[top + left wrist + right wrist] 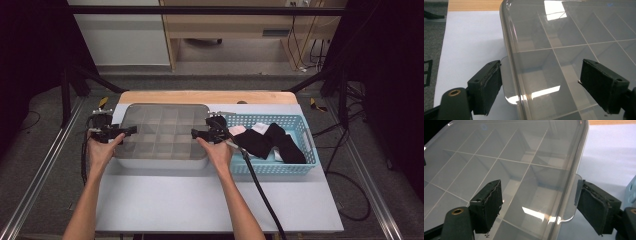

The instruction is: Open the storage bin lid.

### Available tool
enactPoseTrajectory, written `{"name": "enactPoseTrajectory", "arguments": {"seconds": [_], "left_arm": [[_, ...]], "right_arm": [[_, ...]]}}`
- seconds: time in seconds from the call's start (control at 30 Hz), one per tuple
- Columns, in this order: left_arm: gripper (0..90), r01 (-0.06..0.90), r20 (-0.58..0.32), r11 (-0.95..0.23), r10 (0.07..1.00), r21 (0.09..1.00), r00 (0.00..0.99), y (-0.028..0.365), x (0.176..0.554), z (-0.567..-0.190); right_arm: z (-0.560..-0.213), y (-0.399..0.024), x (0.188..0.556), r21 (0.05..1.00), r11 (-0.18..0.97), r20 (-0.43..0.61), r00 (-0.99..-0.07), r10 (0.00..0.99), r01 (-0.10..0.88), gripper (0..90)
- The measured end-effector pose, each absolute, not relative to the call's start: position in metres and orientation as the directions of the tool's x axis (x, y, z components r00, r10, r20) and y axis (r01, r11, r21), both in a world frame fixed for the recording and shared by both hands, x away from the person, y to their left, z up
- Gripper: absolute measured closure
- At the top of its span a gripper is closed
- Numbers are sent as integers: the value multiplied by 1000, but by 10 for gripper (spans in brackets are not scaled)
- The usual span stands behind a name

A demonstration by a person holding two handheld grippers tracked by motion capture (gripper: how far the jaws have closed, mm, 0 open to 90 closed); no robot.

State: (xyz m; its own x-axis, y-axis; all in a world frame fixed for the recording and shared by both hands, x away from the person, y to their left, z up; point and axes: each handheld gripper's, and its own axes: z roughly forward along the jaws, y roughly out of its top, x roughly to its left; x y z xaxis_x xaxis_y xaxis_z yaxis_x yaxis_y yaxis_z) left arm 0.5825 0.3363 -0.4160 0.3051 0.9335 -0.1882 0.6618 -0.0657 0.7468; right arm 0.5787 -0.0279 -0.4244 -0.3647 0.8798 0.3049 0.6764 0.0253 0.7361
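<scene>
At each short end of the clear box [165, 135], one hand-held gripper was held by a hand. The left hand-held gripper [131, 130] was kept wide open, with the box's left edge and a small lid tab [507, 82] between its jaws. Nothing was squeezed by it yet. The right hand-held gripper [196, 133] was kept wide open too, and the right edge with its own small tab [571, 202] was set between its jaws, not pinched. The two grippers were likely placed like this, one on each side, so that the lid could be taken hold of evenly and would not tip.

The box was set on the counter [210, 200], near the middle and a bit to the left. It was covered by a smoky see-through lid [506, 147]. Under the lid, many small square rooms could be seen, split by thin white walls. All of them looked empty.

Just beside the box, on its right, a blue basket [305, 167] with holes in its walls was placed. Black socks [270, 142] and some white and pink ones [239, 130] were piled inside it, maybe waiting to be sorted into the little rooms.
</scene>
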Motion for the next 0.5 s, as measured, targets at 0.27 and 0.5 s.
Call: {"name": "enactPoseTrajectory", "arguments": {"seconds": [0.27, 0.5], "left_arm": [[248, 654, -209, -21, 939, 757, 272, 340, 580, -415], [446, 617, -157, -31, 956, 786, 248, 344, 574, -409]], "right_arm": [[-421, -33, 579, 718, -13, 344, -338, 876, 696, 313], [-413, -40, 577, 730, -50, 371, -334, 866, 681, 413]]}}
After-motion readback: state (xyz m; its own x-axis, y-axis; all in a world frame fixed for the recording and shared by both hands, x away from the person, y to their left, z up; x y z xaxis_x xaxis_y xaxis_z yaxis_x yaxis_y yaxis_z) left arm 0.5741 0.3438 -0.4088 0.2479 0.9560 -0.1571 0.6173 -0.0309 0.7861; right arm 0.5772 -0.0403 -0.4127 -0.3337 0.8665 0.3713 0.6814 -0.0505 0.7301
